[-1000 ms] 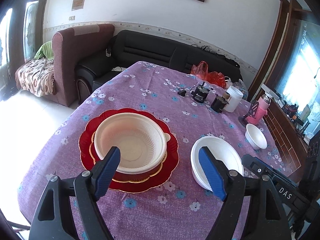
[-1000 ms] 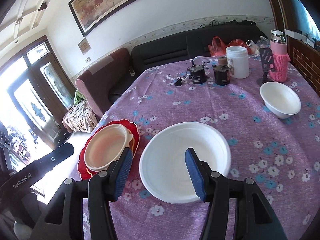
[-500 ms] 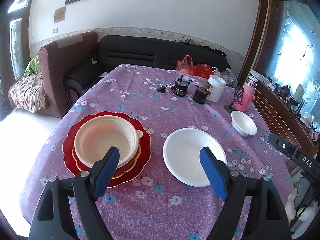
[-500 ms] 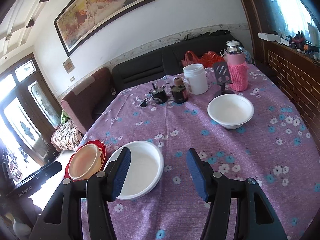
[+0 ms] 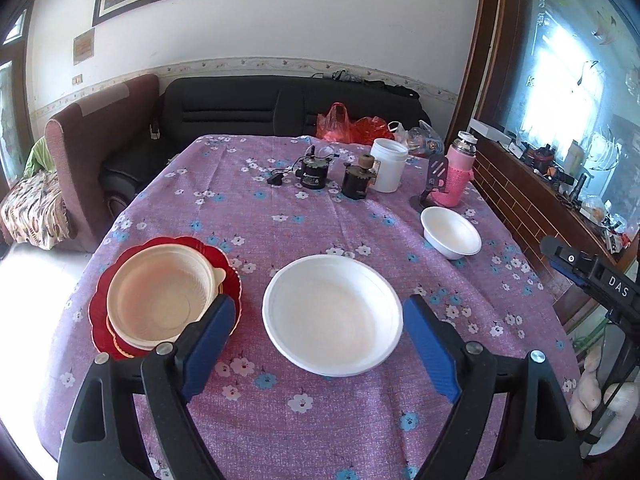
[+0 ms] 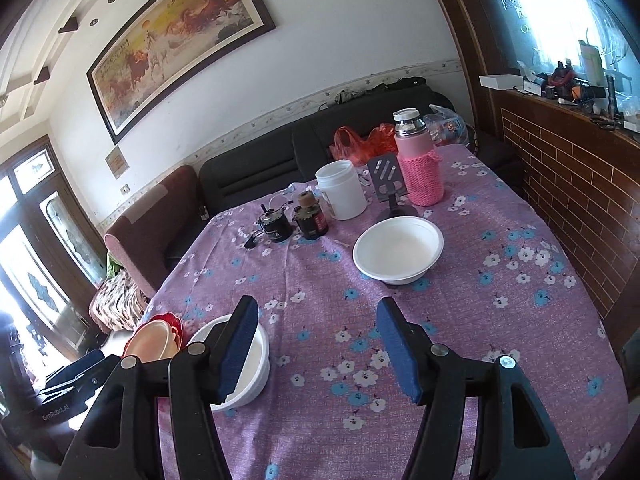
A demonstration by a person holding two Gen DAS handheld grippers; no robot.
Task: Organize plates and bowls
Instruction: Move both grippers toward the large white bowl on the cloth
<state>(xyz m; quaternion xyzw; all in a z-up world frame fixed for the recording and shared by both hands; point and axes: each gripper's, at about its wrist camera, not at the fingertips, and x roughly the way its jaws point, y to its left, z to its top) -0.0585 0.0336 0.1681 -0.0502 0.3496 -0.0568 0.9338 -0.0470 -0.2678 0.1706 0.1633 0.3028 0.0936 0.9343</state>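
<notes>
A large white bowl (image 5: 332, 314) sits on the purple flowered tablecloth (image 5: 280, 220), framed between the fingers of my left gripper (image 5: 320, 340), which is open and empty above the near edge. To its left a cream bowl (image 5: 160, 296) rests on a red scalloped plate (image 5: 226, 264). A small white bowl (image 5: 450, 232) sits at the right. My right gripper (image 6: 318, 344) is open and empty, with the small white bowl (image 6: 398, 248) ahead of it and the large white bowl (image 6: 250, 364) behind its left finger. The cream bowl and red plate (image 6: 154, 340) show at far left.
At the table's far end stand a white jar (image 5: 388, 164), two small dark jars (image 5: 336, 176), a pink thermos (image 5: 456, 172) and a grey phone stand (image 5: 434, 180). A black sofa (image 5: 288, 108) and maroon armchair (image 5: 92, 140) stand behind. A brick ledge (image 6: 568, 168) runs on the right.
Both grippers swung right. The left view now centres on the large white bowl rather than the red plate. The right gripper left the large bowl and now faces the small white bowl.
</notes>
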